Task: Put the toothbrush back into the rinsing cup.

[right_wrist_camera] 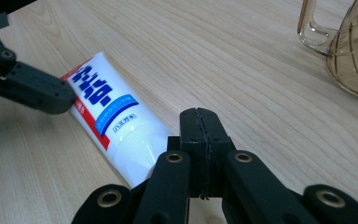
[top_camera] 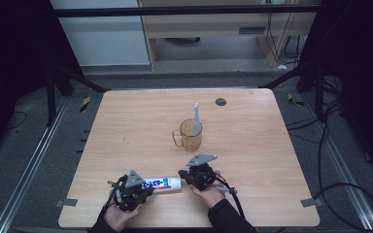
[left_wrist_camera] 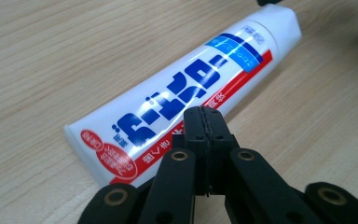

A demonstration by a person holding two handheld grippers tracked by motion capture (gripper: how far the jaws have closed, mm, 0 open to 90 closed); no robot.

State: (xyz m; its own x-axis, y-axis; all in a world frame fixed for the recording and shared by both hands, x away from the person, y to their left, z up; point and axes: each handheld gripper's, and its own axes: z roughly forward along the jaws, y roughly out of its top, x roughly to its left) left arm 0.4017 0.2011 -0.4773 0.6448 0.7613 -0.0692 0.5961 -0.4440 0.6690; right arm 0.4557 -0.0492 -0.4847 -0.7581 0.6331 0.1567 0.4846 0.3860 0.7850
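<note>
- Nearest the lens at the bottom of the high view, two hands bring the left gripper (top_camera: pixel 132 190) and right gripper (top_camera: pixel 197 176) to either end of a toothpaste tube (top_camera: pixel 162 184) lying flat on the wooden table (top_camera: pixel 252 145); both sets of jaws are pressed together and hold nothing.
- Judged from this, the step in hand is taking up the tube; the jaws would need parting first, then closing across its body, not its slippery cap end.
- Left gripper view shows the tube's flat crimped end (left_wrist_camera: pixel 81 147) at lower left, beside the closed tips; right gripper view shows the white cap end (right_wrist_camera: pixel 137 156) beside its own tips.
- Farther up, mid-frame, an amber glass mug (top_camera: pixel 190 134) holds an upright white toothbrush (top_camera: pixel 196 119); the right gripper view catches just the mug's handle (right_wrist_camera: pixel 313 29).
</note>
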